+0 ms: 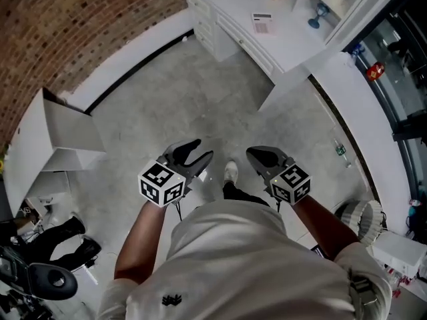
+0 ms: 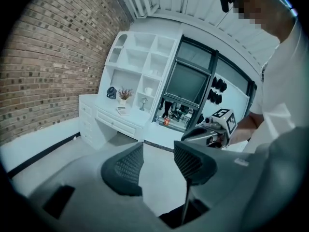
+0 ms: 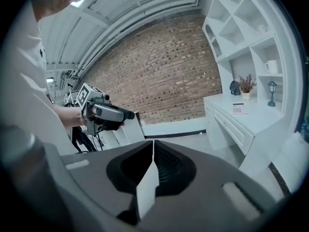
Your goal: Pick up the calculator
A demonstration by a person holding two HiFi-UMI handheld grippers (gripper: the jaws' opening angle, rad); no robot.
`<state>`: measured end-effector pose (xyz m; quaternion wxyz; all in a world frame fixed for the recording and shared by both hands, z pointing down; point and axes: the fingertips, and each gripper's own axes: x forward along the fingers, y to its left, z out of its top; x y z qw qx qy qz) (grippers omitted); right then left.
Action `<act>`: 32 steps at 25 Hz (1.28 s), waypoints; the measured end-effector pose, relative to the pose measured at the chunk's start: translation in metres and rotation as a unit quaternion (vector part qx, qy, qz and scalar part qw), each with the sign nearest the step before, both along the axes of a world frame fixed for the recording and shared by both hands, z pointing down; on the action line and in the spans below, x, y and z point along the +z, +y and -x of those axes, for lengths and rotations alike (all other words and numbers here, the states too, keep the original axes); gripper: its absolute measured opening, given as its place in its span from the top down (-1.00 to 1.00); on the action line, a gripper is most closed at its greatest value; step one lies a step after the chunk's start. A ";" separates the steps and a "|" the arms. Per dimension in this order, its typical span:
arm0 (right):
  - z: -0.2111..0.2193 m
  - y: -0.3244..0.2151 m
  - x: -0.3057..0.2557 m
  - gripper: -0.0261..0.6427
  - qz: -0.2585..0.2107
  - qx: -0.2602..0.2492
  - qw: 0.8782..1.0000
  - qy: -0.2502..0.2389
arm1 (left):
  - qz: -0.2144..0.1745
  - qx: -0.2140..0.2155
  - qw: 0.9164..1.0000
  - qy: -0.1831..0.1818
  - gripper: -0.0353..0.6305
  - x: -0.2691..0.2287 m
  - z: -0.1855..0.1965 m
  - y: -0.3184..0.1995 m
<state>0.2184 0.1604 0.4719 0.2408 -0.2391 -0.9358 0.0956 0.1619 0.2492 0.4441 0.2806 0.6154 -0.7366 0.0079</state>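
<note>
The calculator (image 1: 262,23) is a small white pad lying flat on the white desk (image 1: 293,45) at the far side of the room. It also shows as a small pale slab (image 2: 122,110) in the left gripper view and on the desk top (image 3: 238,108) in the right gripper view. Both grippers hang over the grey floor in front of the person, well short of the desk. My left gripper (image 1: 203,149) (image 2: 157,164) is open with nothing between its jaws. My right gripper (image 1: 251,153) (image 3: 153,157) is shut and empty.
A white shelf unit (image 1: 333,5) with a mug, a blue goblet and dried flowers stands on the desk. A brick wall (image 1: 80,25) runs on the left, with a white cabinet (image 1: 53,139) before it. Black gear (image 1: 47,252) lies lower left. A bottle (image 1: 341,151) stands by the right wall.
</note>
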 end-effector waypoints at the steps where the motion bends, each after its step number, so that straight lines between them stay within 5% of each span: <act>1: 0.010 -0.010 0.001 0.86 -0.001 0.002 1.000 0.000 | 0.000 0.001 1.000 -0.002 0.29 -0.001 0.013 -0.012; 18: 0.139 -0.105 0.033 0.88 -0.002 0.105 0.993 0.045 | -0.014 0.090 0.996 0.004 0.31 0.010 0.173 -0.131; 32: 0.294 -0.117 0.010 0.88 0.005 0.246 0.968 0.043 | -0.009 0.214 0.977 0.002 0.36 0.017 0.346 -0.174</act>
